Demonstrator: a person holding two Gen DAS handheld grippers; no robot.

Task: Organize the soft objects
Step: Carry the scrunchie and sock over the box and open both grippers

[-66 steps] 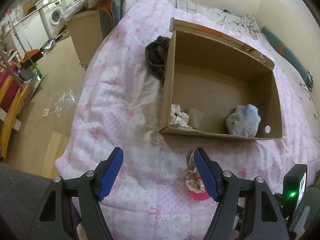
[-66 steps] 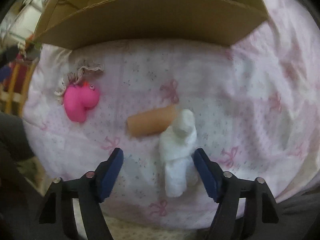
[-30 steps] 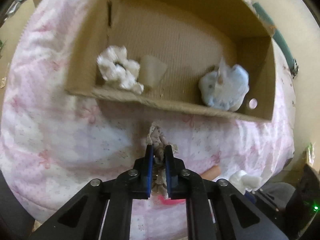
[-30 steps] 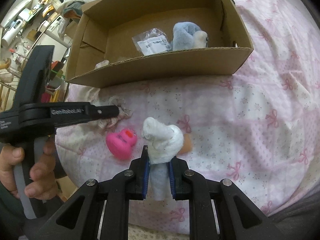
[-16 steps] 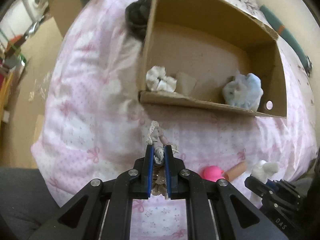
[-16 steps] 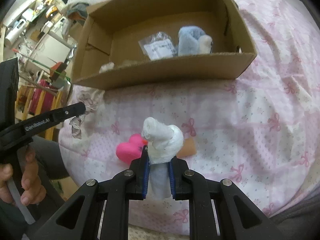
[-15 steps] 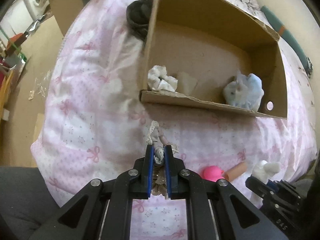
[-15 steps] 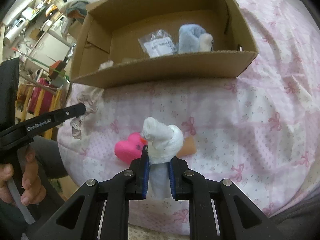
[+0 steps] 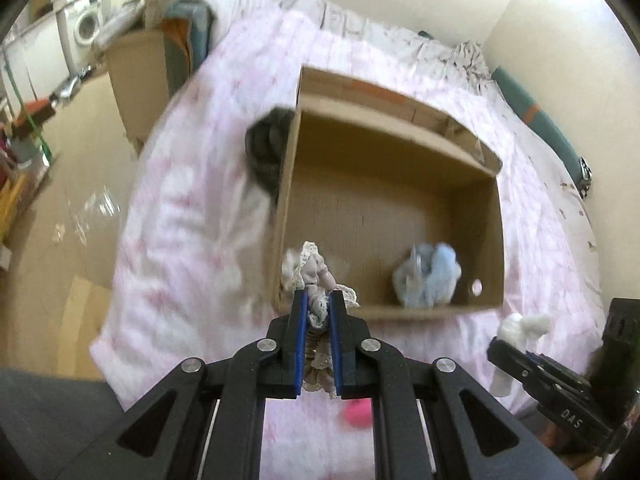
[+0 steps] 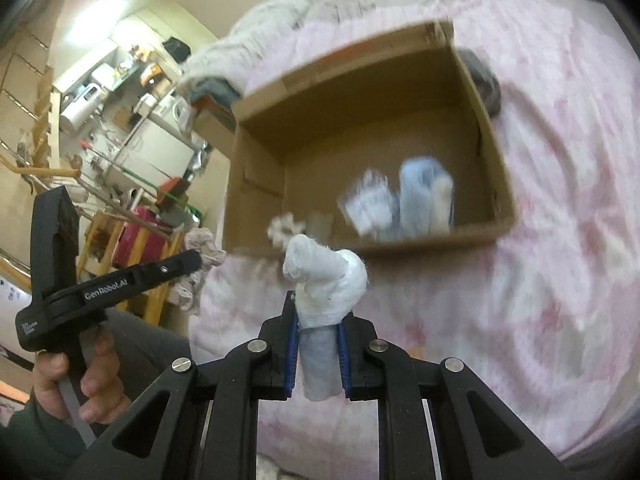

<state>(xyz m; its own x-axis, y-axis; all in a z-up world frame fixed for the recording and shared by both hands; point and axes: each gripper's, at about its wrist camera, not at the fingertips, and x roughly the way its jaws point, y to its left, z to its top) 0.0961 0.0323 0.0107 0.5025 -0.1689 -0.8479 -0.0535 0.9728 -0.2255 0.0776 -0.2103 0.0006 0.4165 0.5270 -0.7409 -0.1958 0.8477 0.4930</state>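
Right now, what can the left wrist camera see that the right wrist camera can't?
Only the left wrist view shows the pink toy on the bedspread and the washing machine.

Only the right wrist view shows the person's hand and the clear packet in the box.

Both show the cardboard box holding the blue plush, the left gripper shut on a lacy scrunchie, and the right gripper shut on a white cloth roll.

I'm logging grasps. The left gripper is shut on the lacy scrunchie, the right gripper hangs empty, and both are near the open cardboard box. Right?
Not quite: the right gripper is not empty. The right wrist view shows it shut on a white rolled cloth. The left gripper is indeed shut on the lacy scrunchie, near the open cardboard box.
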